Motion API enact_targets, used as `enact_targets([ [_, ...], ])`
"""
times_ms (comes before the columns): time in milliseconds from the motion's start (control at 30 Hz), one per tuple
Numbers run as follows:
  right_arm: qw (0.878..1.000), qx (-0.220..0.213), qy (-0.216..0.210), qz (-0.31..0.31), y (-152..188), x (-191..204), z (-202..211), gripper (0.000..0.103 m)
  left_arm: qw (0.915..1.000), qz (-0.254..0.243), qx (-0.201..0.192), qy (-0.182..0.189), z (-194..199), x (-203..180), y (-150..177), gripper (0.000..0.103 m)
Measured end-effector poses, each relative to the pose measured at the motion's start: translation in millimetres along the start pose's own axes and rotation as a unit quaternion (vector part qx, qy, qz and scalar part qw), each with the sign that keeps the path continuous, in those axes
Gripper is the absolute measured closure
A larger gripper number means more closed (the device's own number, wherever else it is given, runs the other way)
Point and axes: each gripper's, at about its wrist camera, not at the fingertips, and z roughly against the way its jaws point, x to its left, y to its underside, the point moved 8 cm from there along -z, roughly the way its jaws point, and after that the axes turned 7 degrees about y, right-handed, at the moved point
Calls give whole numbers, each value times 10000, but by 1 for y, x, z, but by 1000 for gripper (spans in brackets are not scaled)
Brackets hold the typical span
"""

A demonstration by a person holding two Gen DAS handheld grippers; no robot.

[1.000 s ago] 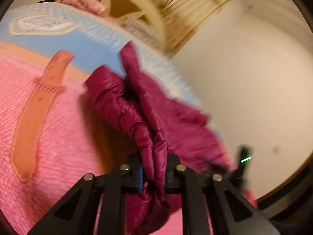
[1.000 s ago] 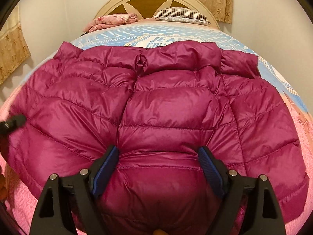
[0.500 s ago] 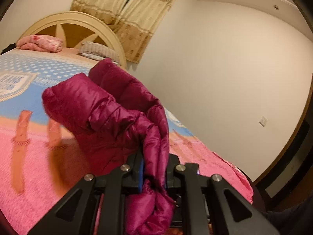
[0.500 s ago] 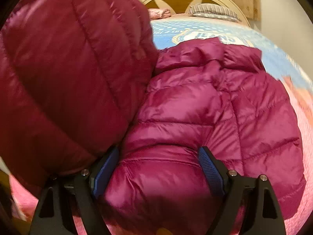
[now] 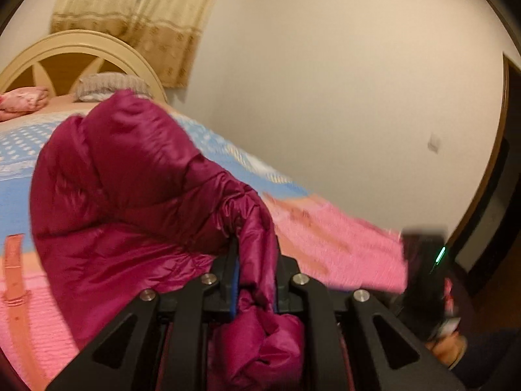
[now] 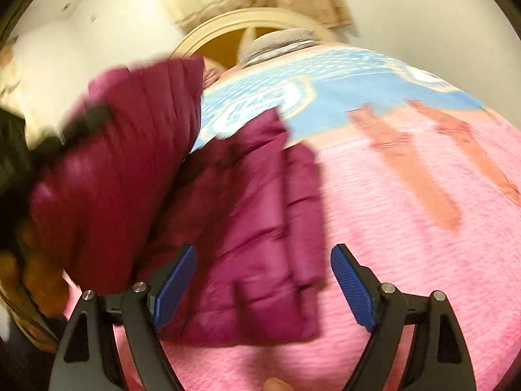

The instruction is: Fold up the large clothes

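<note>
A magenta puffer jacket [image 5: 123, 179] lies on the bed, and one side of it is lifted off the cover. My left gripper [image 5: 255, 270] is shut on a bunched fold of that side, with fabric spilling down behind the jaws. In the right wrist view the raised flap [image 6: 123, 169] hangs at the left over the flat part of the jacket [image 6: 260, 244]. My right gripper [image 6: 263, 286] stands open above the jacket's right edge, and its blue pads [image 6: 351, 290] touch nothing. A dark blurred shape with a green light at the right of the left wrist view is the right gripper [image 5: 423, 260].
The bed cover [image 6: 407, 228] is pink near me and blue farther back, with orange strap prints. A cream headboard [image 5: 75, 49], a striped pillow [image 5: 110, 86] and a folded pink blanket [image 5: 19, 101] are at the far end. A curtain [image 5: 140, 16] and a bare wall [image 5: 325, 97] stand beyond.
The left gripper has lifted its side of the jacket and carried it across, rolling as it went. The right gripper has swung right, off the jacket's middle toward its edge, still open.
</note>
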Motion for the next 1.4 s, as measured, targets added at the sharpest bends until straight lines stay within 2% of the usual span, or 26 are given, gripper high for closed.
enact_targets([
  [100, 9997, -156, -14, -164, -11, -16, 11, 18, 9994, -213, 259, -122, -18, -3, 19, 88],
  [167, 9992, -281, -137, -253, -31, -12, 13, 18, 9980, -422, 381, -285, -25, -5, 29, 87],
  [267, 9983, -460, -330, -144, -58, 6, 14, 18, 9949, -704, 454, -570, -30, -11, 35, 77],
  [333, 9968, -556, -576, 32, -81, 28, 10, 18, 9928, -886, 500, -633, -31, -18, 38, 62],
  [433, 9952, -252, -905, 267, -102, 47, -4, 18, 9896, -1156, 466, -716, -29, -25, 41, 46],
  [600, 9899, 389, -1206, 636, -113, 88, -37, 18, 9866, -1359, 467, -775, -27, -32, 48, 45],
  [667, 9875, 666, -1242, 711, -110, 97, -51, 28, 9857, -1406, 433, -818, -25, -36, 47, 43],
  [733, 9836, 904, -1289, 882, -103, 106, -62, 64, 9845, -1435, 388, -926, -16, -39, 47, 36],
  [800, 9847, 861, -1100, 1044, -99, 105, -69, 79, 9845, -1418, 358, -967, -1, -45, 49, 34],
  [833, 9860, 800, -1013, 1059, -99, 103, -70, 81, 9852, -1409, 314, -923, 7, -49, 49, 29],
  [933, 9898, 666, -922, 863, -103, 88, -69, 83, 9850, -1439, 33, -953, 42, -59, 51, 12],
  [1000, 9916, 647, -729, 847, -102, 74, -70, 83, 9867, -1344, -190, -896, 67, -60, 49, 7],
  [1067, 9931, 665, -552, 799, -100, 63, -75, 83, 9841, -1291, -336, -1177, 82, -46, 44, 0],
  [1133, 9939, 658, -374, 807, -98, 55, -79, 83, 9794, -1193, -357, -1586, 77, -16, 34, 0],
  [1200, 9940, 585, -228, 897, -96, 54, -77, 83, 9790, -904, -148, -1824, 61, 18, 31, 0],
  [1300, 9934, 484, 135, 1032, -95, 57, -70, 83, 9830, -476, 184, -1763, 28, 38, 40, 0],
  [1400, 9902, 293, 746, 1141, -99, 58, -57, 83, 9830, -479, 298, -1748, 18, 32, 49, 0],
])
